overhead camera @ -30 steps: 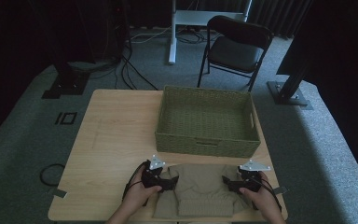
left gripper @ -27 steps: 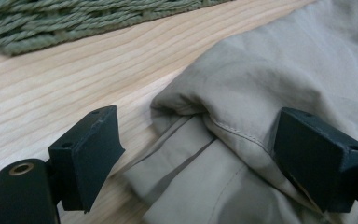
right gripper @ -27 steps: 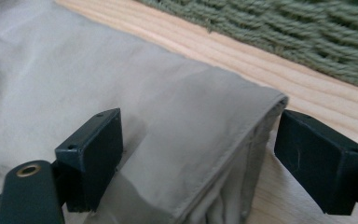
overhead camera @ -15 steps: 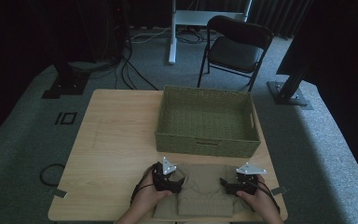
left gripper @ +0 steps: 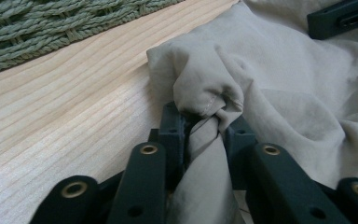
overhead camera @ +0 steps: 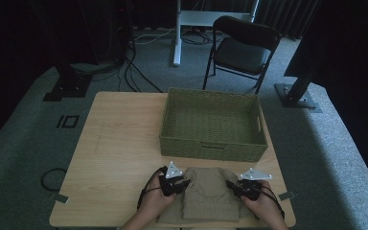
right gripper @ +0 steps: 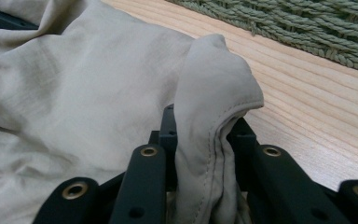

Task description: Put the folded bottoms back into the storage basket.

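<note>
A beige garment [overhead camera: 211, 194] is found spread flat at the near edge of the table [overhead camera: 120, 143], between the two hands and just in front of the woven basket [overhead camera: 213, 123]; its cloth is creased, and a stitched hem is seen at each gripped corner. The left gripper [overhead camera: 184, 184] is set at the garment's left far corner; in the left gripper view a bunched fold of the garment [left gripper: 205, 88] is seen pinched between the fingers [left gripper: 172, 135], which have just been closing and now press on the cloth from both sides. The right gripper [overhead camera: 232, 185] is set at the right far corner; in the right gripper view a raised fold of the garment [right gripper: 214, 84] is likewise clamped between the fingers [right gripper: 168, 135], which have also just been closing onto it. The basket is observed standing on the far half of the table, with the weave of its wall visible in both gripper views. Beyond the table a black folding chair [overhead camera: 242, 48] is noted on the grey carpet, well apart from the table; cables are seen lying on the floor to the left.
</note>
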`<state>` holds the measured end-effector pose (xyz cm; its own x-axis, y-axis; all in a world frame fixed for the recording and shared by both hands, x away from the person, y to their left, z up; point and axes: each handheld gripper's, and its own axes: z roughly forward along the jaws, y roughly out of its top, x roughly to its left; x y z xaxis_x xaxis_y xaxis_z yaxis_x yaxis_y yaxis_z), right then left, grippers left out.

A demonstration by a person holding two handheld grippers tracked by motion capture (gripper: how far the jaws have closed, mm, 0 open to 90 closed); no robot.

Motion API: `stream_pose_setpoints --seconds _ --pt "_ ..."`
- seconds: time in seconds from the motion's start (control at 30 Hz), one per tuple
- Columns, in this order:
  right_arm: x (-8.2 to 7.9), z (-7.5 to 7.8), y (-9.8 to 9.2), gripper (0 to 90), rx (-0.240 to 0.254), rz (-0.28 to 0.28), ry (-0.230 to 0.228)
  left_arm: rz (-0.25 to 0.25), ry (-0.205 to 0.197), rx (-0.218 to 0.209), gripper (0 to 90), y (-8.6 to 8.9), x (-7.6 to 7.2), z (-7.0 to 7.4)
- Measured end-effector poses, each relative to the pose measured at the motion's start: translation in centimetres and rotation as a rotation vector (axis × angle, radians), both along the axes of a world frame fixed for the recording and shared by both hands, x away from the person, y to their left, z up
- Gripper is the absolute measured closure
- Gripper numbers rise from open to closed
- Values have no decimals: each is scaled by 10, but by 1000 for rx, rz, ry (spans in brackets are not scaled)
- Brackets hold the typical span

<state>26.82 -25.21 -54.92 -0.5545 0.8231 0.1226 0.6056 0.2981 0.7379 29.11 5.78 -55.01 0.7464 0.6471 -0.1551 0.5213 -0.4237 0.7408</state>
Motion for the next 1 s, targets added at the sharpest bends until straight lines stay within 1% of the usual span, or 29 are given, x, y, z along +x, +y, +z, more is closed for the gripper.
stream_pose_setpoints --seconds 0.07,0.1,0.17,0.27,0.37,0.43,0.5,0.57,0.6,0.7,0.83,0.87,0.9,0.93,1.0 --pt "1 2 1 755 -3 -1 10 -6 4 4 785 1 1 2" --pt "2 3 1 757 4 -5 10 -11 4 1 789 2 1 3" --pt "2 6 1 760 5 -4 14 -13 10 -12 794 3 1 6" --pt "3 11 0 761 16 -2 13 -16 -4 -27 800 3 2 13" --pt "3 17 -1 764 21 3 -1 -17 -19 -42 803 4 3 19" --pt "3 23 -1 766 21 9 -10 -17 -18 -53 804 6 3 23" --pt "4 29 0 769 33 13 -20 -14 -20 -69 806 7 4 26" --pt "4 32 0 769 39 14 -26 -15 -22 -68 807 8 4 28" --pt "4 38 0 772 66 18 -31 -14 -26 -83 808 10 5 34" --pt "4 45 -1 773 85 22 -44 -9 -33 -110 811 13 7 44" --pt "5 56 -1 775 113 22 -63 -12 -56 -119 814 15 10 59" --pt "5 59 -1 775 112 24 -68 -15 -60 -118 814 15 11 63" --pt "5 59 -1 775 112 24 -68 -15 -60 -118 815 15 11 63" --pt "7 66 -1 776 116 28 -83 -17 -67 -128 815 16 13 71" --pt "8 71 -2 777 123 28 -93 -19 -79 -130 815 16 15 78"
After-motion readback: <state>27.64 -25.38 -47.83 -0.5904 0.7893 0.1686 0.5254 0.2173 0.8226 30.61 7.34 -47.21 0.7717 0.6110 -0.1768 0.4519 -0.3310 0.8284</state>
